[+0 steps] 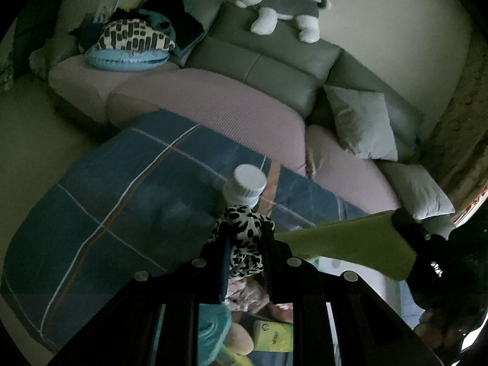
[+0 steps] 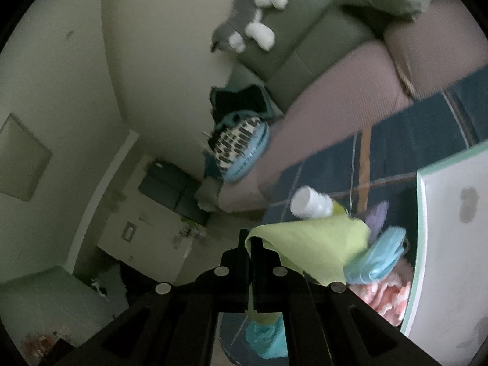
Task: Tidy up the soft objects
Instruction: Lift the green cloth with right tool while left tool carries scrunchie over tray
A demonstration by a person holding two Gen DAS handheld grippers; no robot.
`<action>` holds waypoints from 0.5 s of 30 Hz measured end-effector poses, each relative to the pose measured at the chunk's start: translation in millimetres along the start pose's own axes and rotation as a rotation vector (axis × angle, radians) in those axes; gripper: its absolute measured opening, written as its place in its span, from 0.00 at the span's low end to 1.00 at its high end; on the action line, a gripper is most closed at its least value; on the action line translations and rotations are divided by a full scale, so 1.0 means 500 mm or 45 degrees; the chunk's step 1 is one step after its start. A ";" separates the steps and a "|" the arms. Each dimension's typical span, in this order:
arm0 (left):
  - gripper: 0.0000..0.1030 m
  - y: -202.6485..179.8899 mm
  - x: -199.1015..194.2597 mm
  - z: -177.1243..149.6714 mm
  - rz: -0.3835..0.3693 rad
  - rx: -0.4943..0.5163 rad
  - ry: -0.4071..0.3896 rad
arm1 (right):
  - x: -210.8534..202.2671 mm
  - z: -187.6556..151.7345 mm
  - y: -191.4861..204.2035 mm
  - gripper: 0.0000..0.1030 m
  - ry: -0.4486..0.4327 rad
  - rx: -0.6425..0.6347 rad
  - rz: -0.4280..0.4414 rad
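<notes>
My left gripper [image 1: 246, 228] is shut on a black-and-white spotted cloth [image 1: 244, 244] and holds it above a blue plaid blanket [image 1: 122, 201]. My right gripper [image 2: 252, 241] is shut on a lime green cloth [image 2: 311, 247]; that cloth and the right gripper [image 1: 408, 228] also show at the right of the left wrist view. A white-capped bottle [image 1: 247, 184] stands just beyond the spotted cloth and shows in the right wrist view [image 2: 311, 202]. Below lie a light blue item [image 2: 378, 259], a pink fluffy item [image 2: 387, 299] and a teal cloth [image 2: 268, 338].
A grey-and-pink sofa [image 1: 231, 113] runs behind. On it are a grey-white plush dog [image 1: 280, 9], a patterned pillow on a blue cushion [image 1: 131, 45] and grey cushions [image 1: 363, 122]. A white container wall [image 2: 451, 244] stands at the right.
</notes>
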State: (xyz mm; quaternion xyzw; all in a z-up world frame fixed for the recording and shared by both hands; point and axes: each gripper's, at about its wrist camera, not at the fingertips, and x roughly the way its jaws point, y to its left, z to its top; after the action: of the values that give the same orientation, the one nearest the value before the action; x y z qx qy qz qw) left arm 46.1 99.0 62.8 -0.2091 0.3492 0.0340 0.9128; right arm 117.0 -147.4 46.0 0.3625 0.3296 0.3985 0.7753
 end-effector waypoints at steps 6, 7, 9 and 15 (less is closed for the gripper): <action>0.19 -0.053 -0.025 0.014 -0.048 0.066 -0.054 | -0.095 0.029 0.041 0.01 -0.143 -0.061 0.020; 0.19 -0.063 -0.027 0.015 -0.056 0.078 -0.057 | -0.111 0.033 0.046 0.01 -0.167 -0.070 0.013; 0.19 -0.094 -0.029 0.017 -0.082 0.118 -0.059 | -0.154 0.039 0.053 0.01 -0.224 -0.085 -0.017; 0.19 -0.183 -0.028 0.016 -0.135 0.235 -0.048 | -0.283 0.055 0.047 0.01 -0.410 -0.104 -0.187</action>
State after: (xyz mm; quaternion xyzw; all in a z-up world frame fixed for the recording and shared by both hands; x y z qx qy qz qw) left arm 59.5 20.2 109.9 -0.1416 0.3221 -0.0429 0.9351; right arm 64.3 -267.1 111.2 0.3648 0.2102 0.2906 0.8593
